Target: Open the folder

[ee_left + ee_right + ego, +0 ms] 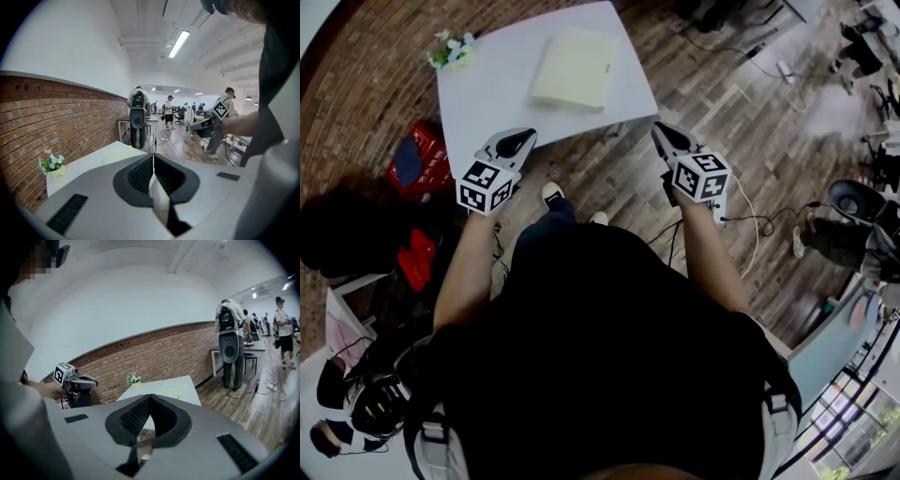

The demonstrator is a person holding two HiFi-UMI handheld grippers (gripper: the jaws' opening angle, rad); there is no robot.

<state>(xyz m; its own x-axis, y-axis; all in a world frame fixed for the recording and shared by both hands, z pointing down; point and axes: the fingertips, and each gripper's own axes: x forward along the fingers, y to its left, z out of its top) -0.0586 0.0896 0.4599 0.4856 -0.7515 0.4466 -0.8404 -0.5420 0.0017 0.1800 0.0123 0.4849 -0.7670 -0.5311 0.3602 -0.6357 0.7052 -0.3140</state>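
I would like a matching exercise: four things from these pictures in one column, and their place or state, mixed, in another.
Things:
1. folder
2. flower pot
3. red bag
4. left claw

Place or state:
A. on the floor
B. shut, empty
C. lying flat near the middle of the white table
D. at the table's corner

Pairs: 1-C, 2-D, 3-A, 4-B
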